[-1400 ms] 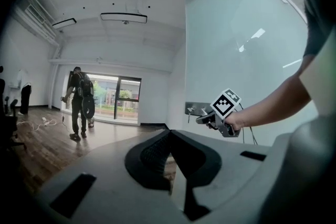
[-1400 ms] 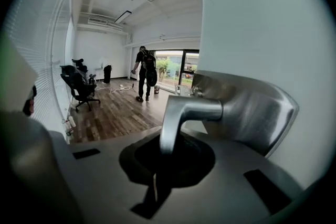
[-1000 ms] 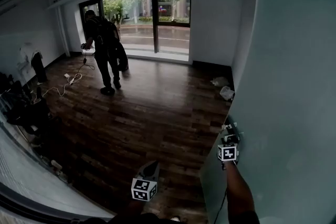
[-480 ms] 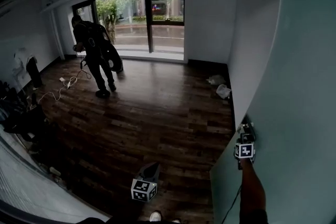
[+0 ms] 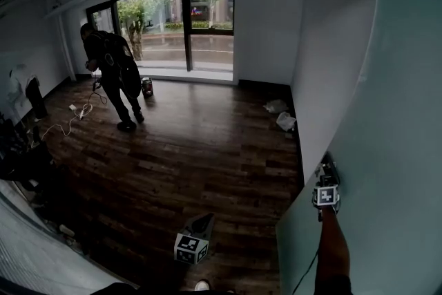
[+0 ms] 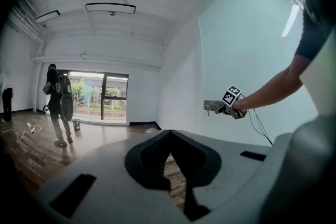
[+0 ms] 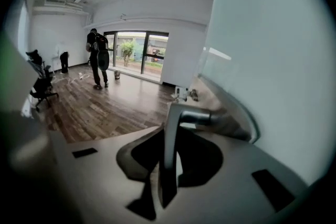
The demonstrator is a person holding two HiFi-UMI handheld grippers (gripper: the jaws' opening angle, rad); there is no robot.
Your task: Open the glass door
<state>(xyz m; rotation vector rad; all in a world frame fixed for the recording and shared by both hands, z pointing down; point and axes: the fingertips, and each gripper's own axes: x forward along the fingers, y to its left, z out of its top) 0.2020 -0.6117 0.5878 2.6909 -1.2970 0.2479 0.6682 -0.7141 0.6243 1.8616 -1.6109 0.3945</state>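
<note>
My right gripper pinched tight on the door handle, glass door edge just beside it, wood floor wide to its left, my arm stretched straight, left gripper closed on nothing.

The right gripper is at the handle of the pale glass door. The left gripper hangs over the dark wooden floor. A person stands near the far window.

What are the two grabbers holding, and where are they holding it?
The right gripper is clamped on the lever bar of the metal handle of the glass door. The left gripper holds nothing.
</note>
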